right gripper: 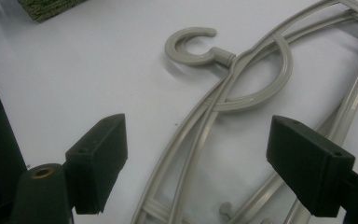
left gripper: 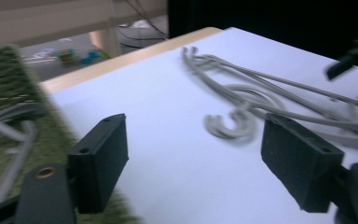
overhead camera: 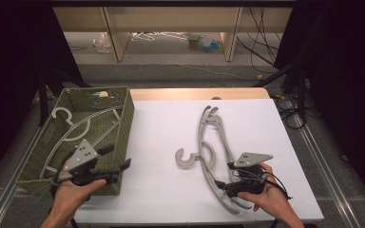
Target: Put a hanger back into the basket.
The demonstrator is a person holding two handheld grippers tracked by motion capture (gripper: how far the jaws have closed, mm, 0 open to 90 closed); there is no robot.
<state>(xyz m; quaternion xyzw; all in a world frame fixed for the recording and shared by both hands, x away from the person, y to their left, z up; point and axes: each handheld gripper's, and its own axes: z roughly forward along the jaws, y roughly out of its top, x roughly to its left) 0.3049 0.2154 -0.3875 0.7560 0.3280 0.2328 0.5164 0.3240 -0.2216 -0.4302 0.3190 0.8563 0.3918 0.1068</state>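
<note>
Two grippers stand wide and empty: the right gripper (overhead camera: 222, 176) over grey hangers (overhead camera: 209, 142) piled on the white table (overhead camera: 161, 190), the left gripper (overhead camera: 119, 159) beside the green basket (overhead camera: 123, 118), where one hanger (overhead camera: 76, 128) already lies.

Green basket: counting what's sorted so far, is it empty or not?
Not empty: the green basket holds one grey hanger; the others lie on the white table.

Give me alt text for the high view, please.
Grey hangers lie stacked on the white table, the open right gripper at their near end. The open left gripper is at the green basket, which holds another hanger.
</note>
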